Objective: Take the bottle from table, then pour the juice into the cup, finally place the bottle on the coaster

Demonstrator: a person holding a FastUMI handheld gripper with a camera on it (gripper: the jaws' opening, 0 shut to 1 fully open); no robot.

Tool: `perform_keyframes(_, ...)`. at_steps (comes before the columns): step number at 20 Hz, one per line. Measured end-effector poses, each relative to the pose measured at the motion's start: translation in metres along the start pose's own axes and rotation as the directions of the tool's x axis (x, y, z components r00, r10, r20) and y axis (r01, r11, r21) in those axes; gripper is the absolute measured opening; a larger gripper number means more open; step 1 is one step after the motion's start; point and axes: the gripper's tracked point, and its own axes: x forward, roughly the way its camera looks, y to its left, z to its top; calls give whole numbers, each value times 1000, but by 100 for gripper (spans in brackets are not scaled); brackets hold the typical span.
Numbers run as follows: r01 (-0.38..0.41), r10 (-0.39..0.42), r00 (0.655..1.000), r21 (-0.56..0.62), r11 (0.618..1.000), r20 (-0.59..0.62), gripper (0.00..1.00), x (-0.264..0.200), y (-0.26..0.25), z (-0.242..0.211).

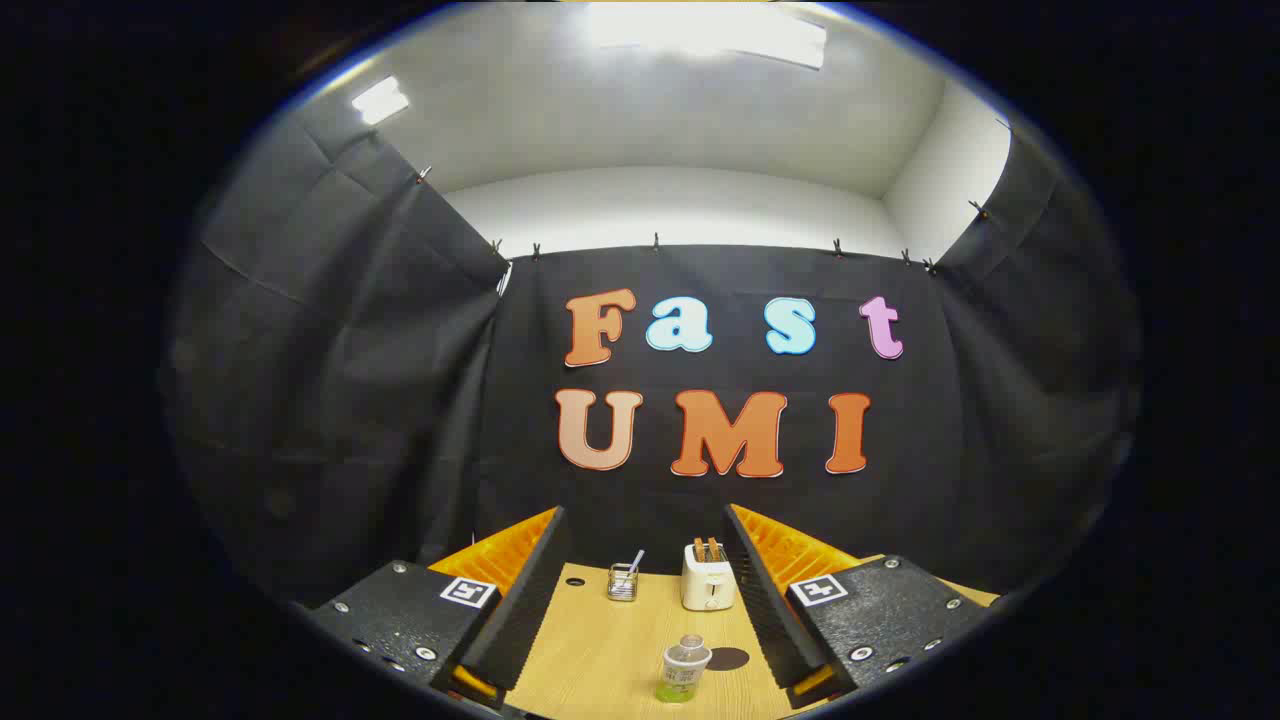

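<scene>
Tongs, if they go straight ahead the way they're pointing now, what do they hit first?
Probably the bottle: it stands on the table between the open tongs, nearest to them. Beyond it are a toaster and a small glass. Depth is hard to judge, and the tongs may pass above it.

Your bottle (pixel 684 669), small clear plastic w/ pale cap and green label, upright on the wood table between your spread fingers, untouched, dark round coaster (pixel 728 658) flat just right of it, touching or nearly, glass cup (pixel 622 581) w/ straw upright farther ahead, left
</scene>
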Motion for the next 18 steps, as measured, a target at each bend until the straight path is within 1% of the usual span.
perform_keyframes(4, 5, -5, 1000, -17, 1000, -10, 91, 6, -2, -5)
perform_keyframes(7, 19, -23, 999, -77, 997, -50, 91, 11, -4, -19)
perform_keyframes(9, 10, -16, 997, -77, 997, -75, 91, 17, 2, -24)
perform_keyframes(18, 55, -64, 992, -80, 995, -113, 91, 29, -9, -61)
